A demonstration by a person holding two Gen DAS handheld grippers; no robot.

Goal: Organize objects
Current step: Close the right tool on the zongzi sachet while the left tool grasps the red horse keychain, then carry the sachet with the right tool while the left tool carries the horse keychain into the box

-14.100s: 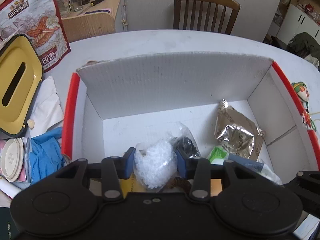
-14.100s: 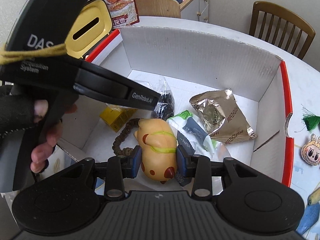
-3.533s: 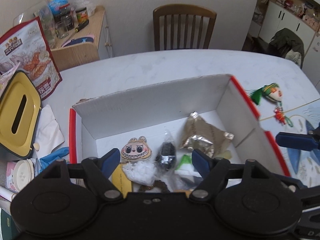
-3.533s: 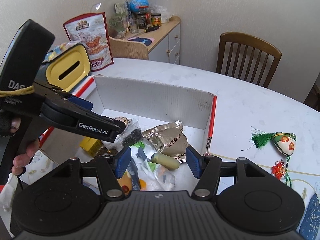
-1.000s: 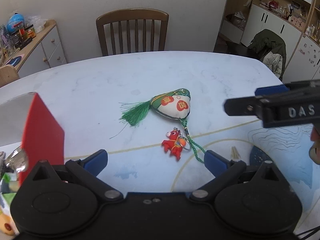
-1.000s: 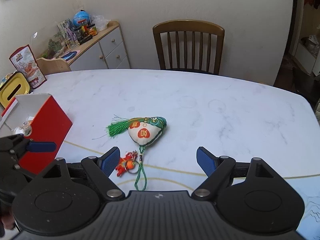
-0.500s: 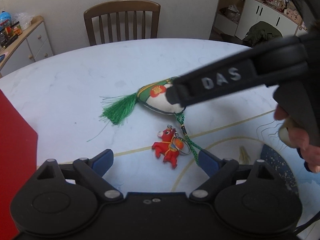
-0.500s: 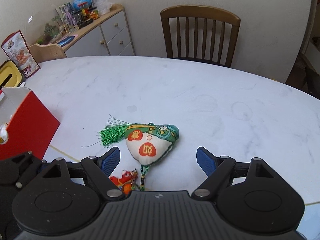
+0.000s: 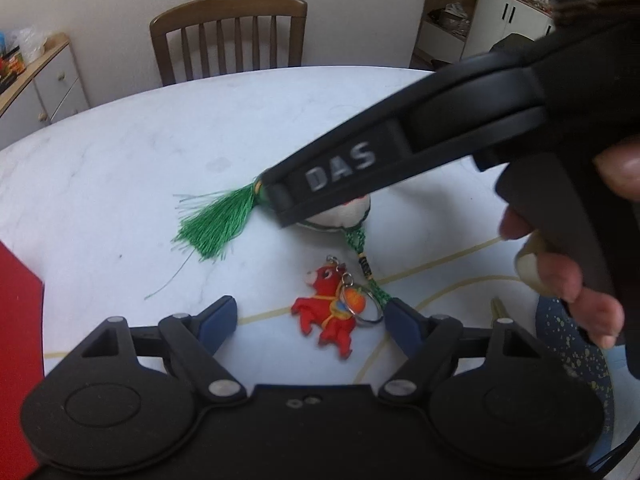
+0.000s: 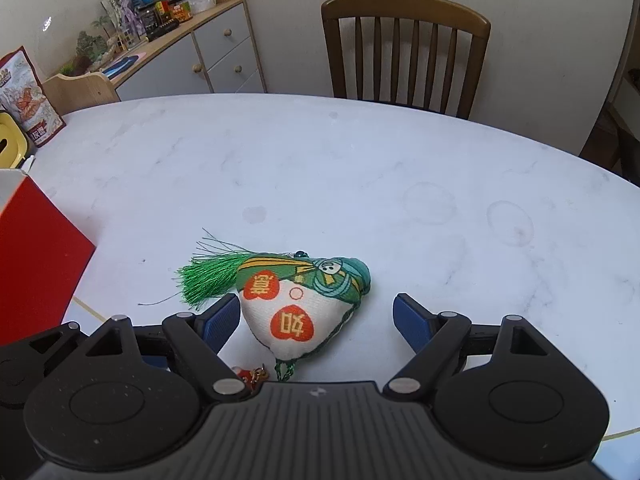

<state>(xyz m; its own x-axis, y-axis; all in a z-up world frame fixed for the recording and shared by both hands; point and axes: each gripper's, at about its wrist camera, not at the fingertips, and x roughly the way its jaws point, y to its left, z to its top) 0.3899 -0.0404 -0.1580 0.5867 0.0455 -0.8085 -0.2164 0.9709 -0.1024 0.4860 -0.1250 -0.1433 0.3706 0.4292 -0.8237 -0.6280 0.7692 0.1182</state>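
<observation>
A green and white stuffed sachet (image 10: 304,300) with a green tassel (image 10: 208,276) lies on the white marble table (image 10: 320,168). My right gripper (image 10: 316,320) stands open around it, the left pad close beside it. A green cord (image 9: 366,268) runs from the sachet to a red horse keychain (image 9: 330,312). My left gripper (image 9: 310,320) straddles the keychain with its jaws closing, the pads still apart from it. In the left wrist view the right gripper's black body (image 9: 400,152) and a hand (image 9: 572,272) hide most of the sachet.
The red side of a box (image 10: 36,248) stands at the left. A wooden chair (image 10: 404,44) is behind the table. A sideboard (image 10: 180,40) with small items is at the back left. A blue patterned mat (image 9: 576,344) lies at the right.
Both grippers have come down closer to the table. The left gripper's jaws have narrowed around the red keychain. The right gripper has moved over the sachet, and its body now covers more of the left view.
</observation>
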